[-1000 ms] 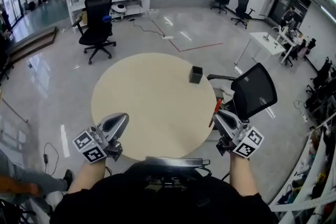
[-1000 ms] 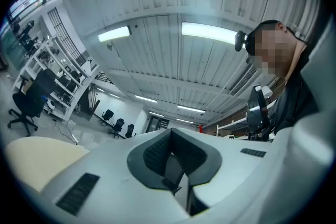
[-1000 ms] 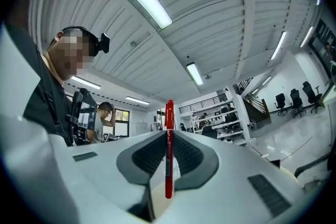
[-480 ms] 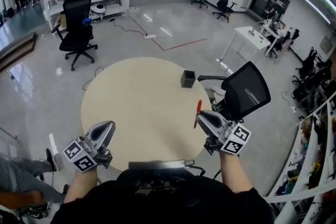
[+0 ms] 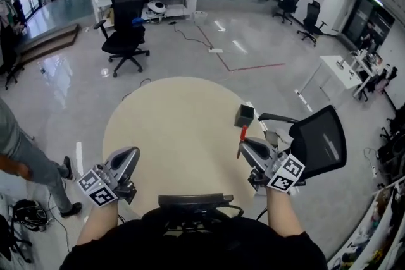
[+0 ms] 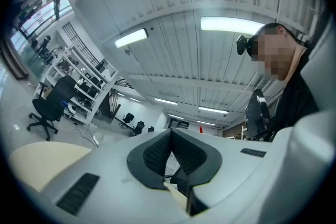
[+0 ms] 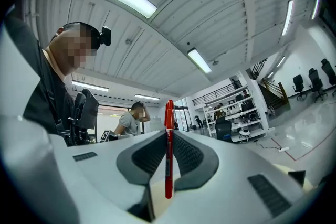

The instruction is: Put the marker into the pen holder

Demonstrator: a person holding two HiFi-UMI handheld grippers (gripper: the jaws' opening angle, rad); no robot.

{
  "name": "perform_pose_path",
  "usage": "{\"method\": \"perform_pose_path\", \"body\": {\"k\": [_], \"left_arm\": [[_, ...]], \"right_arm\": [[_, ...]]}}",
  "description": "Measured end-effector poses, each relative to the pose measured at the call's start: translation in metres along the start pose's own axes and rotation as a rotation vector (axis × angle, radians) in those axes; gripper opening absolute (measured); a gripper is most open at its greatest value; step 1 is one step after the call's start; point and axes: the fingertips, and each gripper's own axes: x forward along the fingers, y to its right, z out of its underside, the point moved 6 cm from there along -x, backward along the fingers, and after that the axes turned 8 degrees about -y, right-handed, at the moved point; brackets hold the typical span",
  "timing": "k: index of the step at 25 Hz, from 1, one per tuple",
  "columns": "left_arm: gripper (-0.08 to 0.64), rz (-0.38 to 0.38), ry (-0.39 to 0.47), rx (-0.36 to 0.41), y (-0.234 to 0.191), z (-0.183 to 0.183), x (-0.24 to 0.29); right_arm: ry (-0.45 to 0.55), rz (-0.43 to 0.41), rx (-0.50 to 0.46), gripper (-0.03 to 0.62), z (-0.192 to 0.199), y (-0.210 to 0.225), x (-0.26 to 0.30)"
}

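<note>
Here the red marker stands clamped upright between the right gripper's jaws, near the pen holder; the left gripper's jaws are pressed together.

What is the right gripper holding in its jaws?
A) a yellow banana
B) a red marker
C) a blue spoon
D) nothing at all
B: the right gripper view shows the red marker standing upright, clamped between the jaws of the right gripper.
</note>
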Motion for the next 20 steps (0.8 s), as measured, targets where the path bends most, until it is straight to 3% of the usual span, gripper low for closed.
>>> {"method": "perform_pose_path", "body": {"k": [5,10,15,20], "left_arm": [[-0.006,-0.087,-0.005,-0.023,0.014,0.027,0.036],[-0.006,-0.099,-0.043,-0.028,0.023,0.031,0.036],[-0.006,-0.051,-0.059,-0.006,0.003,0.029,0.026],[-0.006,-0.005,-0.068,0.031,-0.012,0.009,0.029]], "right_arm": [[-0.049,-0.105,-0.049,0.046,0.01,0.048,-0.003],[-0.025,-0.153,-0.008,0.046,0.021,0.043,0.017],[-0.022,-0.097,0.013,0.046,0.029,0.025,0.022],[0.02,-0.006,0.004,0.046,0.006,0.023,0.01]]}}
